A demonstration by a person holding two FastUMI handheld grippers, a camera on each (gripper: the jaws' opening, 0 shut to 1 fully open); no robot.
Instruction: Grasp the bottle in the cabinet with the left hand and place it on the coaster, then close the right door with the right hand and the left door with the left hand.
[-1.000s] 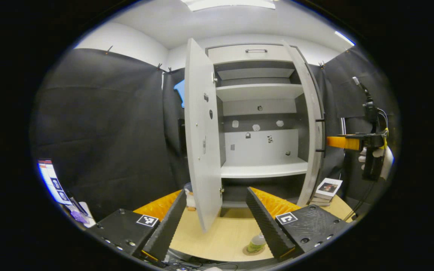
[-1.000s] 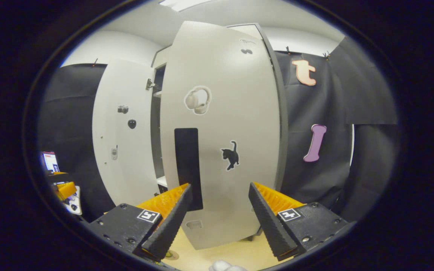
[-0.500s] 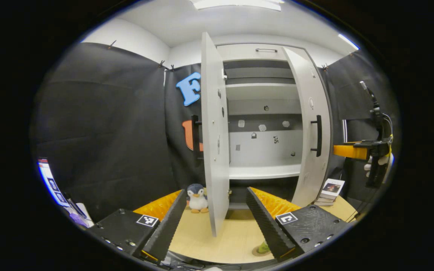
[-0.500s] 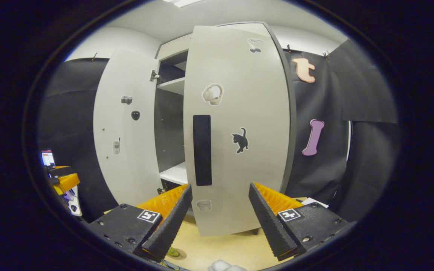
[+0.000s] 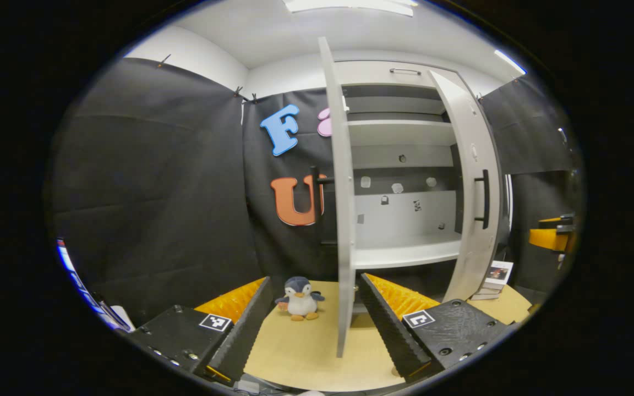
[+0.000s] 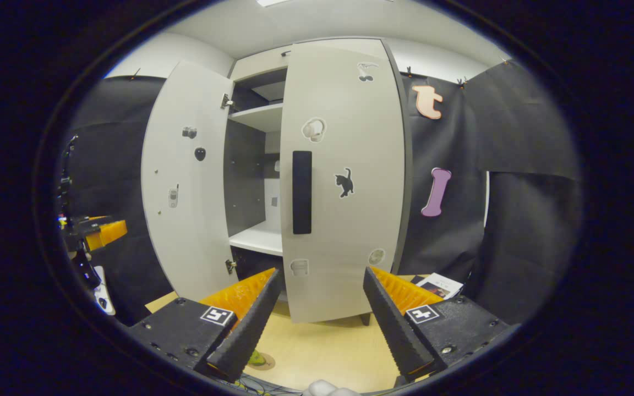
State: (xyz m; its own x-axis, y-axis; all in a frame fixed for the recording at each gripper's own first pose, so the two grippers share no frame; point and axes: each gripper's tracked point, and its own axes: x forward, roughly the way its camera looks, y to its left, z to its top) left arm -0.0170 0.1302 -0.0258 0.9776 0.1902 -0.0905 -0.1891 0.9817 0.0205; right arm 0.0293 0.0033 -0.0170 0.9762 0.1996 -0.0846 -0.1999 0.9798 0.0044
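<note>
The white cabinet (image 5: 405, 256) stands on the wooden table. Its left door (image 5: 342, 192) points edge-on at me in the left gripper view, black handle (image 5: 320, 180) on its far side. My left gripper (image 5: 315, 279) is open and holds nothing, just short of that door's lower edge. The right door (image 6: 344, 181) is swung partway in, with a black handle (image 6: 301, 192). My right gripper (image 6: 321, 272) is open in front of it, apart from it. The green bottle (image 6: 256, 358) stands on the round coaster (image 6: 266, 363), mostly hidden behind my right gripper's left finger.
A toy penguin (image 5: 300, 298) sits on the table left of the left door. A small stack of books (image 5: 496, 272) lies by the cabinet's right side. The other gripper (image 5: 551, 236) is at the far right edge. Black cloth walls close in on both sides.
The right door has swung further towards shut and my right gripper has drawn back from it. My left gripper has shifted left, so the left door is now edge-on and the penguin shows.
</note>
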